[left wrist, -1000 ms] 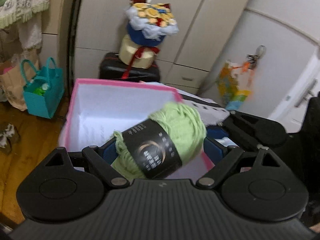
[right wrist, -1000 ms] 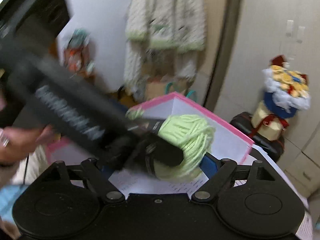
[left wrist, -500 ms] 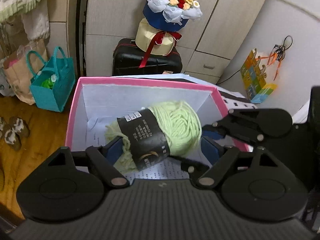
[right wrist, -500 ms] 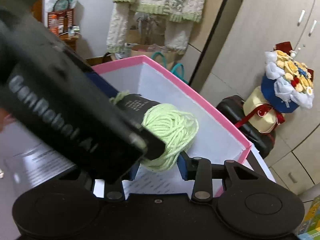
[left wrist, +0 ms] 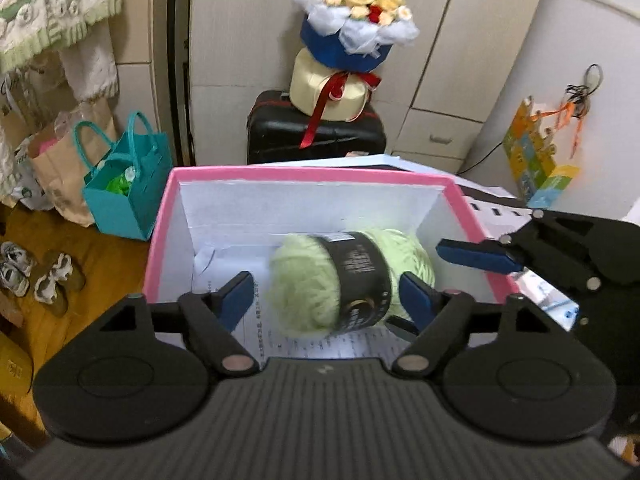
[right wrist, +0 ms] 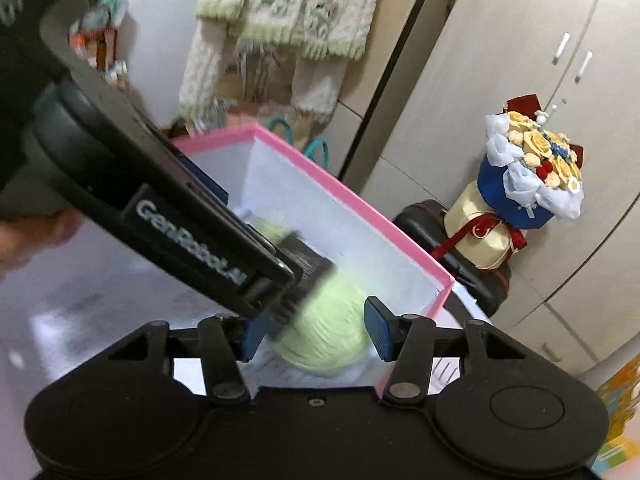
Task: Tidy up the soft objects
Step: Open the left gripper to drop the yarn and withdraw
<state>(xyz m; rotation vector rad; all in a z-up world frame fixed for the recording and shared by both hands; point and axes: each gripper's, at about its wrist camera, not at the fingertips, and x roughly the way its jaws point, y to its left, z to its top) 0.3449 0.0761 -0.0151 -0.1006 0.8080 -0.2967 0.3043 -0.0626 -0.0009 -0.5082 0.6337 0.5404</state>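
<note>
A light green yarn ball [left wrist: 304, 288] with a black label is motion-blurred low inside the pink-rimmed white box [left wrist: 312, 172]. My left gripper [left wrist: 324, 288] straddles it with jaws opening, and a gap shows beside the left pad. In the right wrist view the same yarn ball [right wrist: 328, 332] lies between the blue pads of my right gripper [right wrist: 316, 330], whose jaws are also opening; the pads do not press it. The left gripper's black body [right wrist: 180, 232] crosses that view over the box rim [right wrist: 340, 192]. One of the right gripper's fingers [left wrist: 476, 258] reaches over the box's right wall.
Printed paper [left wrist: 320, 346] lines the box floor. Behind the box stands a black suitcase [left wrist: 280, 136] with a bouquet box [left wrist: 344, 48] on it. A teal bag [left wrist: 128, 184], a paper bag and shoes [left wrist: 36, 276] sit on the wooden floor at left. Cupboards fill the background.
The left jaws held the yarn above the box, then spread, and the yarn dropped lower into the box. The right jaws narrowed, then widened. Both grippers moved down toward the box.
</note>
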